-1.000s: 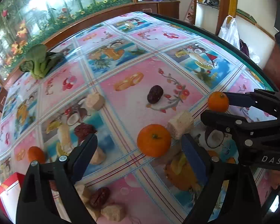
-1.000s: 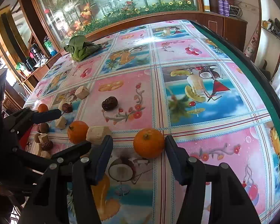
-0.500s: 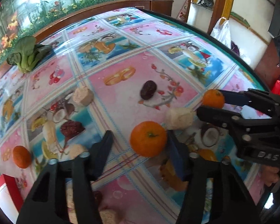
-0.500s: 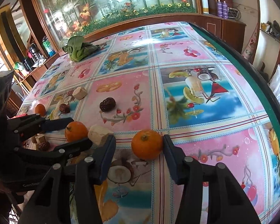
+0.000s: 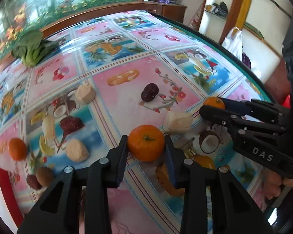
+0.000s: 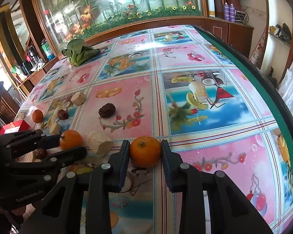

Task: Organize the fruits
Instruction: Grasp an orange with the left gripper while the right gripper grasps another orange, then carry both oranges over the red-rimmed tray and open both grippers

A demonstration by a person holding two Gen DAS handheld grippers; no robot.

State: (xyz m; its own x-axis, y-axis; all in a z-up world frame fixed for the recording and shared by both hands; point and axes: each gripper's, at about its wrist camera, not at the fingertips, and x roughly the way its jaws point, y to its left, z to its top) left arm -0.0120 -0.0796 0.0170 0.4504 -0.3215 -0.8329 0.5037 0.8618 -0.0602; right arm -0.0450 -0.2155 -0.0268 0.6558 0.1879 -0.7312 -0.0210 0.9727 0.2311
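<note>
Take the dark date [image 5: 149, 95] on the pink square of the tablecloth [image 5: 123, 101] as your marker, and read across from the left. Far left of it, at the table's edge, a small orange [image 5: 17, 149] lies alone, with a brown round fruit [image 5: 44, 176] and a red date [image 5: 33, 181] touching each other just nearer you. Between that cluster and the marker sit a pale peeled chunk [image 5: 77, 150], a wrinkled dark red fruit [image 5: 71, 123] and, farther back, another pale chunk [image 5: 85, 93]; the leafy greens [image 5: 32, 46] lie well beyond all of them near the far rim. Directly in front of the marker, toward you, your left gripper [image 5: 146, 146] is pinching an orange [image 5: 146, 142], both pads pressed against its sides while it rests on the cloth. Just right of that fruit, a pale cut block [image 5: 177, 121] sits close beside it, apart from the fingers. Further right of the marker, your right gripper [image 6: 145, 152] grips a second orange [image 6: 145, 151] the same way, its pads tight on either side and the fruit on the cloth at the seam between two printed squares. From the right wrist camera the marker shows up behind and to the left of this fruit, well apart. Beyond it the green table edge [image 6: 263, 89] curves away.
</note>
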